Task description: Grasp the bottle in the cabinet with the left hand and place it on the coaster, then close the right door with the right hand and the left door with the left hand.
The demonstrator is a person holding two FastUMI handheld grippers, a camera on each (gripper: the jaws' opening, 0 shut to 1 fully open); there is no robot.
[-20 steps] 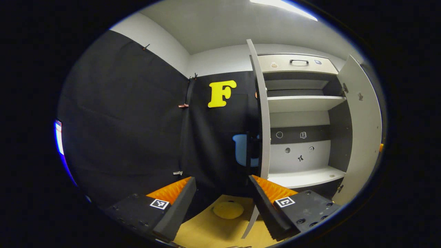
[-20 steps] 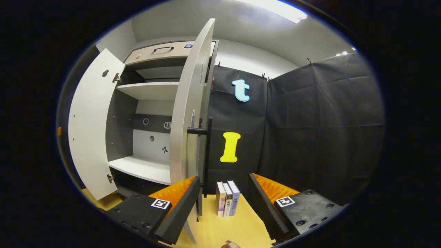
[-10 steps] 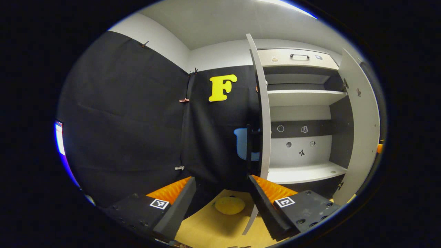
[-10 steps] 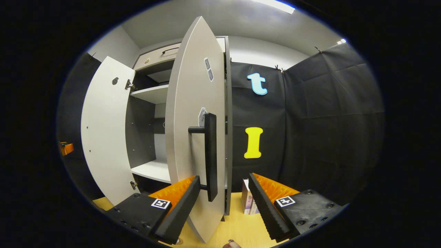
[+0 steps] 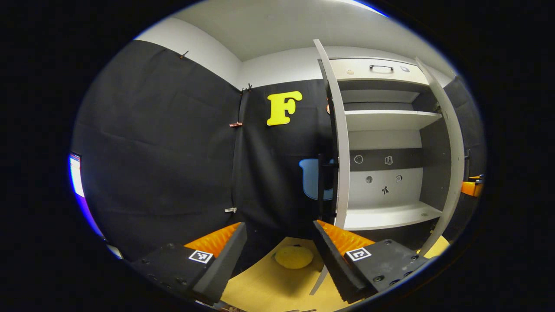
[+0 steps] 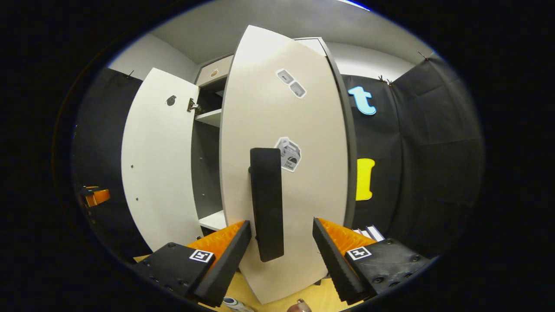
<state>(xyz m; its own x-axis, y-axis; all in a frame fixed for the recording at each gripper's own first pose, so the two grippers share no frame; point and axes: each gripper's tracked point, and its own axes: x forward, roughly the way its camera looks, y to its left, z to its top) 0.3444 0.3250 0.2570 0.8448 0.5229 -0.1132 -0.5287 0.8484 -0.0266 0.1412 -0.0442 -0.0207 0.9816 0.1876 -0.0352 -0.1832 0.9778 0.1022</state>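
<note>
Between the right gripper [image 6: 282, 255]'s spread fingers hangs the right door [image 6: 282, 164]'s black handle [image 6: 266, 203], near but with no clear contact. Door is partly swung, a stiff flat panel on hinges; should turn lightly, best pushed on the face near the handle edge. Left door [image 5: 342, 147] stands open, edge-on in the left gripper view, cabinet [image 5: 386, 143] shelves bare. Left gripper [image 5: 277, 255] is wide, holding nothing, above the yellow coaster [image 5: 294, 256] on the wooden table [image 5: 269, 290]. Bottle can't be placed with certainty; a small cap-like object [image 6: 234, 302] shows at the bottom of the right gripper view.
</note>
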